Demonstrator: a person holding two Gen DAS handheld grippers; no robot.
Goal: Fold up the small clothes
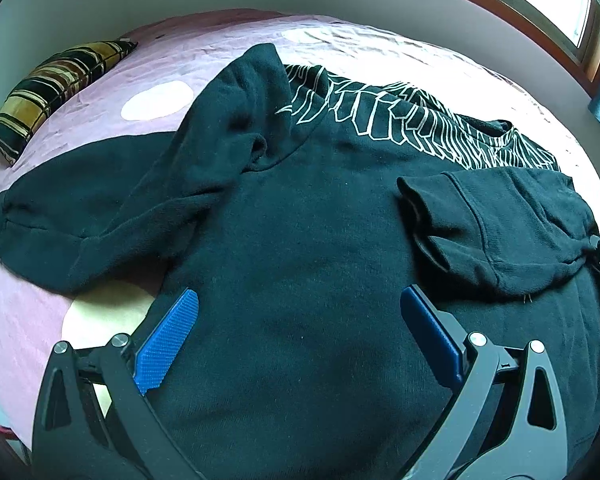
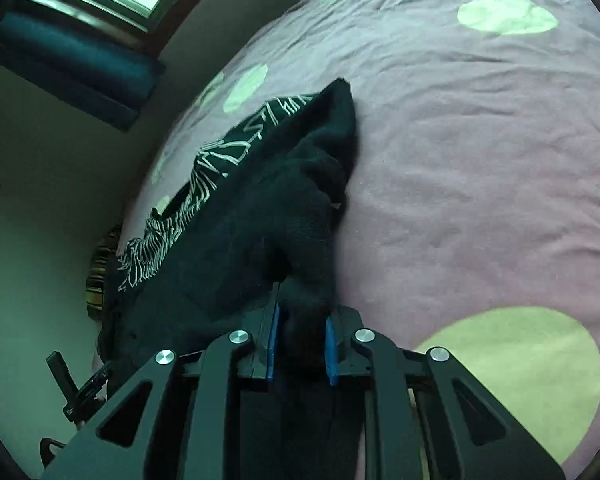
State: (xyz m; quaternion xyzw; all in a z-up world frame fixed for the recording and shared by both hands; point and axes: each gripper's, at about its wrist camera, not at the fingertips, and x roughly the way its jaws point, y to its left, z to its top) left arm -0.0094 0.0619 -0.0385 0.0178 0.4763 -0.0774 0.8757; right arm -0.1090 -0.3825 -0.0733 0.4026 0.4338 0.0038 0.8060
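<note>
- Item, black hoodie (image 1: 300,248): it lies spread on your bed (image 1: 220,52), on the pink cover with pale spots, with a white line print showing on its far part.
- Right-side sleeve (image 1: 508,224): already laid in over the body, its cuff resting near the middle of the chest panel.
- Left-side sleeve (image 1: 60,216): it lies out across the cover toward the edge of the bed, not folded in.
- Hood (image 1: 252,92): bunched at the far left of the body, not flattened.
- Progress, as a judgement: you are at an early stage. One sleeve looks placed; the other sleeve, the hood and the body folds remain.
- Left gripper (image 1: 300,332): your fingers stand wide apart just above the lower body of the hoodie, with nothing between the blue pads.
- Right gripper (image 2: 300,344): your fingers are closed narrowly on a thick fold of black cloth, which fills the gap between the pads. In the right wrist view the cloth rises in a ridge from there across the bed.
- Plaid pillow (image 1: 52,92): at the far left corner of the bed, well apart from the hoodie.
- Containers: none in either view; no basket, box or drawer, so no contents to list.
</note>
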